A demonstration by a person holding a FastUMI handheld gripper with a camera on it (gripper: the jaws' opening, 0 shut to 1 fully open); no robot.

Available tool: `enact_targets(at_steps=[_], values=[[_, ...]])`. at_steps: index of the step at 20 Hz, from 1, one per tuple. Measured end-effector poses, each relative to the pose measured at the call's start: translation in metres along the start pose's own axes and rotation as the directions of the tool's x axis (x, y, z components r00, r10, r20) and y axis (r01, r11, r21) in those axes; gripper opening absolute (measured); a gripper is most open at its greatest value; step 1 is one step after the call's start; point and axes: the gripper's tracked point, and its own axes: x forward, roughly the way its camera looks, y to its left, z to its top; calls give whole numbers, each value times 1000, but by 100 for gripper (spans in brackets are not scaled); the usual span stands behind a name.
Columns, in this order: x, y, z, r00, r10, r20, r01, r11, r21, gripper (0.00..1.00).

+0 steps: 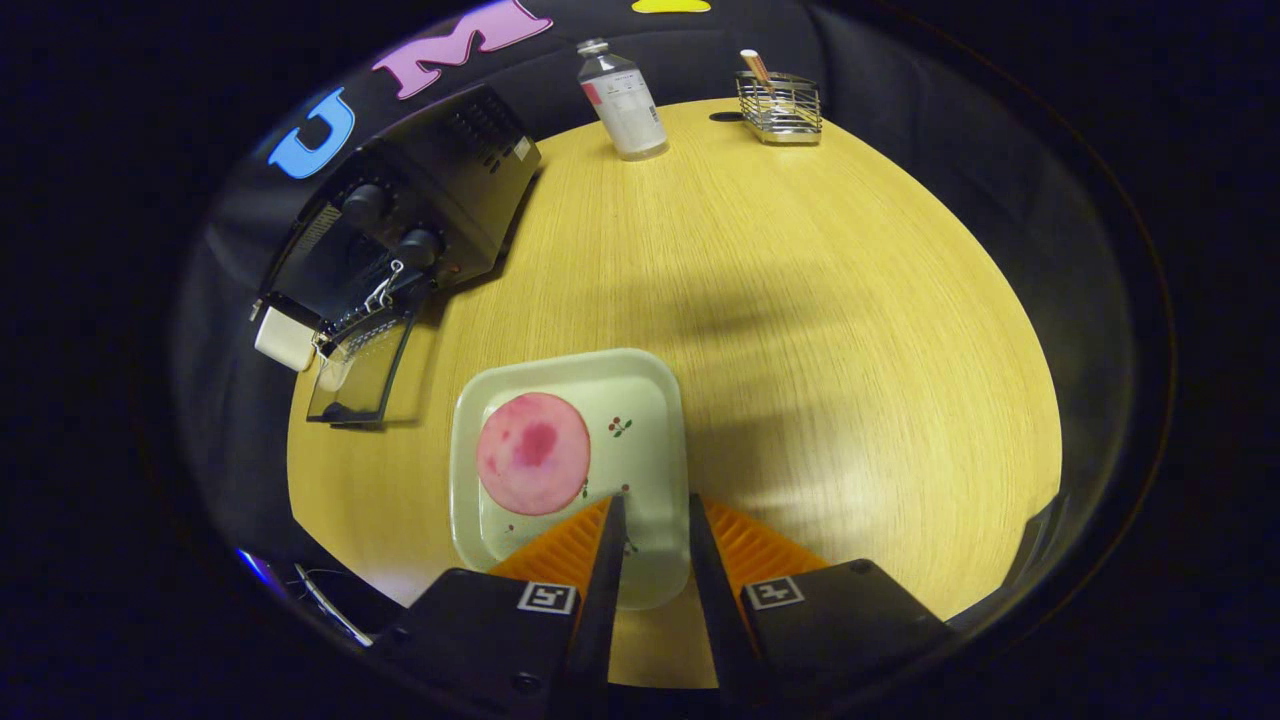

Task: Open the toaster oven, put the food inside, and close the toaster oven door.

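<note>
A black toaster oven [420, 210] stands at the left of the round wooden table, its glass door [360, 370] hanging open and down. A pale square plate [640, 400] with small cherry prints lies just ahead of my fingers. On its left half rests a round pink slice of food [532, 452]. My gripper [655, 510] hovers over the plate's near right corner, to the right of the food. Its fingers stand a narrow gap apart with nothing between them.
A clear bottle [624, 98] with a white label stands at the table's far edge. To its right is a wire basket [780, 105] holding a stick-like item. Bare tabletop [850, 300] spreads to the right of the plate.
</note>
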Motion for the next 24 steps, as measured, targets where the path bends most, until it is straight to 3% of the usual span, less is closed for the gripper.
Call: enact_targets(at_steps=[3, 7, 12, 15, 17, 20, 24], values=[[-1, -4, -1, 999, -42, -7, 42, 999, -11, 29], [-2, -8, 2, 994, -113, 6, 113, 993, -34, 21], [0, 3, -3, 998, -61, -17, 61, 998, -10, 10], [0, 8, -7, 999, -28, -26, 31, 995, 92, 7], [0, 15, -12, 999, 17, -35, -8, 972, 236, 7], [-7, 21, -16, 998, 63, -10, -52, 897, 439, 6], [-18, 24, -14, 995, 74, 65, -98, 820, 564, 6]])
